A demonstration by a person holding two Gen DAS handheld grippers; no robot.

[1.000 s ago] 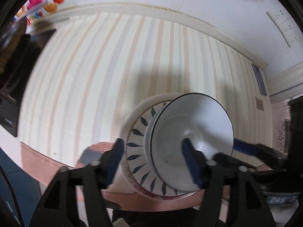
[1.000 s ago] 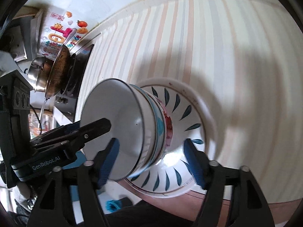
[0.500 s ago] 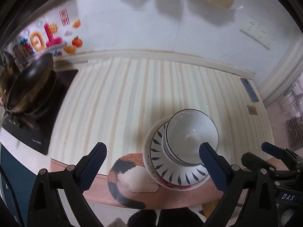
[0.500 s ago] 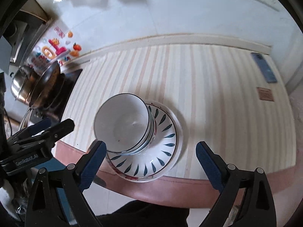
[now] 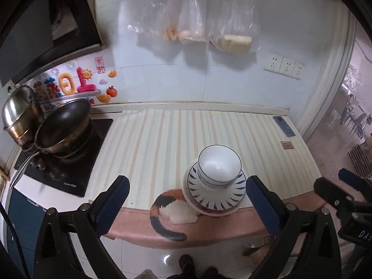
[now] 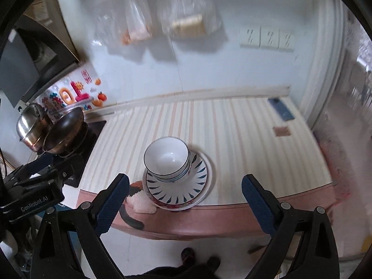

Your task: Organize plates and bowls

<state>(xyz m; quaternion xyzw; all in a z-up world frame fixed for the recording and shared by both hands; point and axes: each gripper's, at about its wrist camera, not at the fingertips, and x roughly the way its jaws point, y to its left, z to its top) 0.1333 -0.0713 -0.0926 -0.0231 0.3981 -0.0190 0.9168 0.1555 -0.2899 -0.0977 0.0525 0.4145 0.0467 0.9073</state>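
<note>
Two claws hang above the striped worktop point(image 5: 162, 139), both released and holding nothing. The left claw point(image 5: 187, 203) has just been opening its jaws, which now stand wide with only air between the blue pads; the right claw point(image 6: 184, 201) has likewise just been opening and is empty.

The stack of bowls point(image 5: 218, 166), white inside with a dark rim line, sits nested on the leaf-patterned plate point(image 5: 217, 197). That plate rests on at least one more plate whose red-marked edge shows underneath, all close to the worktop's front edge. Just left of the plate, touching its rim, lies a cat-shaped mat point(image 5: 172, 209) in orange, white and black, its tail drooping over the pink edge band.

Well left of the plate, a dark wok point(image 5: 62, 127) and a steel pot point(image 5: 17, 114) stand on a black cooktop point(image 5: 69, 169). Far behind the plate, to the right near the wall, lies a phone point(image 5: 283, 125). Plastic bags point(image 5: 193, 18) hang on the wall above.
</note>
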